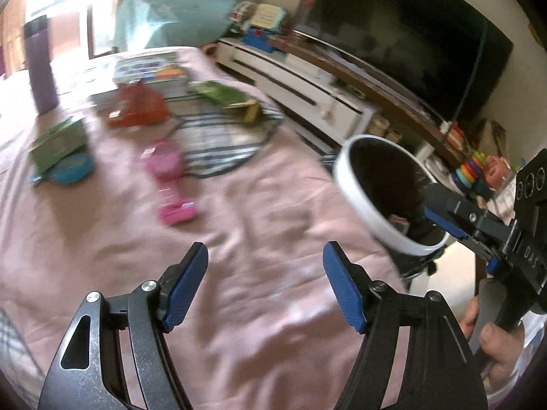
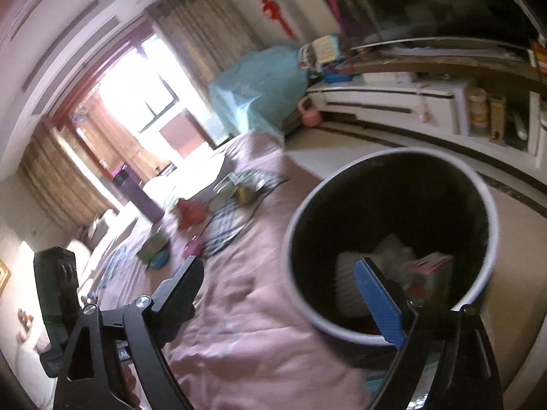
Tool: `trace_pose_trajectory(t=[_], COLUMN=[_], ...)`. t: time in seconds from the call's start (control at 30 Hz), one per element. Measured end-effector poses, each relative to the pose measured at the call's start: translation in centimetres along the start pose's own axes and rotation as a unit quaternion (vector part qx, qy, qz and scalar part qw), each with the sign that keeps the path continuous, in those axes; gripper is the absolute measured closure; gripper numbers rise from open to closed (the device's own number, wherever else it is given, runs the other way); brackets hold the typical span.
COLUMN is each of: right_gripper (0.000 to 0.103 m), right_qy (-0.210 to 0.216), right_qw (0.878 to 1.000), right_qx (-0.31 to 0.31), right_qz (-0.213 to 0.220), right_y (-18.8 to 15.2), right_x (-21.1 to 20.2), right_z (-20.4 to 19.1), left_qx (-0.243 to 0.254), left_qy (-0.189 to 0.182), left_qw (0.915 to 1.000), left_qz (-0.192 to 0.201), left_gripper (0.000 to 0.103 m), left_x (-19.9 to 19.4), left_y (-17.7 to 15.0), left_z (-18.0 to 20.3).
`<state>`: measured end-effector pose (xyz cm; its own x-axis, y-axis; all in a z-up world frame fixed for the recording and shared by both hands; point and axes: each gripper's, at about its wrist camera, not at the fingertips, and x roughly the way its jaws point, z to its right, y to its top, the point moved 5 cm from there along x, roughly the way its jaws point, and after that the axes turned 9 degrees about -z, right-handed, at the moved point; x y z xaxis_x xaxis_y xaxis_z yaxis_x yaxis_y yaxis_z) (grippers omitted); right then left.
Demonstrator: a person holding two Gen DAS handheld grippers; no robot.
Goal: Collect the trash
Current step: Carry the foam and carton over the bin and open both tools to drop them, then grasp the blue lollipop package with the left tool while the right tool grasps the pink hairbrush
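Here, tool first, then outward from the bin.
Left gripper (image 1: pixel 265 283): jaws apart with nothing between them, over bare pink cloth (image 1: pixel 239 239), on the near side of the bin (image 1: pixel 386 201).
Right gripper (image 2: pixel 290 294): jaws spread wide and holding nothing; the blue pad (image 2: pixel 377 302) hangs over the bin's mouth, the other finger is outside the rim, above the cloth.
Bin: dark inside, white rim, at the cloth's edge; crumpled white paper (image 2: pixel 352 280) and a small pink-and-white carton (image 2: pixel 427 270) already lie in it.
Pink wrapper (image 1: pixel 169 184): on the cloth, across from the bin, nearest of the litter.
Orange wrapper (image 1: pixel 138 106): farther from the bin than the pink one, beside a stack of books (image 1: pixel 150 68).
Green box (image 1: pixel 58 141): farthest from the bin, lying on a blue lid (image 1: pixel 73 167).
Green bag (image 1: pixel 225 95): on a striped mat (image 1: pixel 222 136), past the pink wrapper.
Handling: the wrappers look light, thin and crushable, probably slick; a pinch across a raised fold should hold better than a flat face. The box looks stiffer; grip across its narrow sides.
Writing: "DAS" on the right gripper's body, seen from the left wrist; the packaging print is too blurred to read.
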<state>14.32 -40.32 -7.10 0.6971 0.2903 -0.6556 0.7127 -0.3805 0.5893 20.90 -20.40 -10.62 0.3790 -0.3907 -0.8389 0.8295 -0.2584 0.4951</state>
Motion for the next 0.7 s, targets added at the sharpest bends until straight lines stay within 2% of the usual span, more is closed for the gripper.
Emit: trace_pose_trajectory(t=[0.37,0.7], right_gripper=[0.012,0.012], right_qy=[0.027,0.026], right_qw=[0.997,0.994], right_qx=[-0.046,-0.076], right_qz=[-0.052,-0.077], right_y=[-2.9,-3.4], right_x=[5.4,8.9], right_z=[-6.4,-9.6], left_qx=[-0.063,-0.084], left_qy=[0.04,0.074], left_qw=[0.9971,0.9936], left_qz=[0.014,0.014], left_gripper=[0.032,0.032], left_x=[-2.4,-2.8], left_y=[-2.4,-2.3], left_z=[-8.5,-14.0])
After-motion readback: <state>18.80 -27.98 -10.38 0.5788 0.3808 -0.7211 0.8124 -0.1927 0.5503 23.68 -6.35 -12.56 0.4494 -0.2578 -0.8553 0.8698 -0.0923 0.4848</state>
